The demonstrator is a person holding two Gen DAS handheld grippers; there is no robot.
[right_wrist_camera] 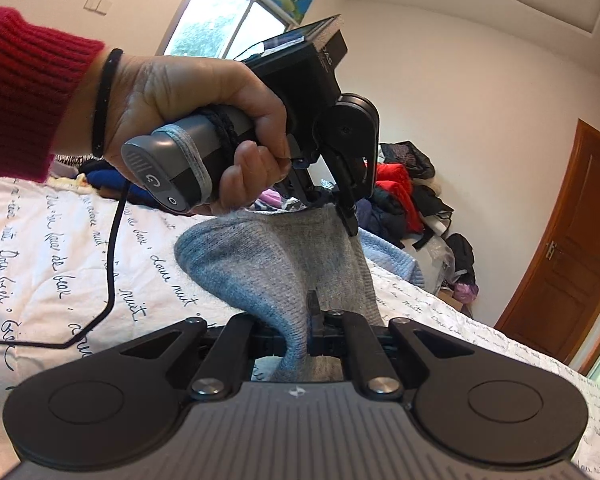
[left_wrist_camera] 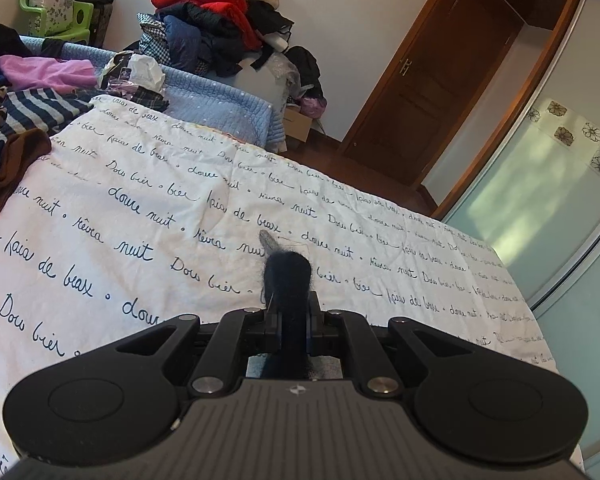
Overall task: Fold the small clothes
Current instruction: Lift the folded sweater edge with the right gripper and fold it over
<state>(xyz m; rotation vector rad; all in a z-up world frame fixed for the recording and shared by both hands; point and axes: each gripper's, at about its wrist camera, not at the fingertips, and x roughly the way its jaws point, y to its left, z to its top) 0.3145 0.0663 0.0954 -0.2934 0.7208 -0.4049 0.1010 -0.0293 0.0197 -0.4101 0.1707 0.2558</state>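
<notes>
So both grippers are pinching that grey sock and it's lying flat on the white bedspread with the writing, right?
Not quite. The grey sock isn't lying flat: the right wrist view shows it held up in the air, stretched between the left gripper above and the right gripper below, over the white bedspread. Both grippers are indeed pinching it.

White walls (right_wrist_camera: 440, 60) enclose a bed (left_wrist_camera: 140, 208) under a script-printed cover. A brown wooden door (left_wrist_camera: 432, 80) stands beside a frosted sliding wardrobe (left_wrist_camera: 540, 200). Daylight enters the window (right_wrist_camera: 220, 20).
</notes>
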